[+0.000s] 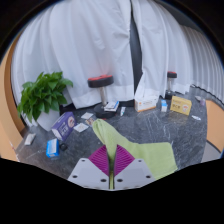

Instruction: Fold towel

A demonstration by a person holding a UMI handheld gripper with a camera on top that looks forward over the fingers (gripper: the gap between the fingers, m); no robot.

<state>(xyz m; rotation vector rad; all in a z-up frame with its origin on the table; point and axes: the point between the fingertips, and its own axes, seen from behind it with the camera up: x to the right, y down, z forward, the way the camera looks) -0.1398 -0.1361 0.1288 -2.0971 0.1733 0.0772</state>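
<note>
A pale yellow-green towel (pixel 148 153) lies on the dark marble-like table (pixel 150 125), running from just ahead of the fingers off to the right. My gripper (pixel 111 160) has its two magenta pads pressed together with a thin edge of the towel pinched between them. The towel's strip rises from the pads toward a point at about the table's middle (pixel 98 124).
A green potted plant (pixel 42 95) stands at the left. Boxes and packets (pixel 64 124) lie left of the towel, a blue item (pixel 52 147) nearer. A tissue box (pixel 146 103) and a brown box (pixel 181 105) stand at the far edge. White curtains (pixel 110 40) hang behind.
</note>
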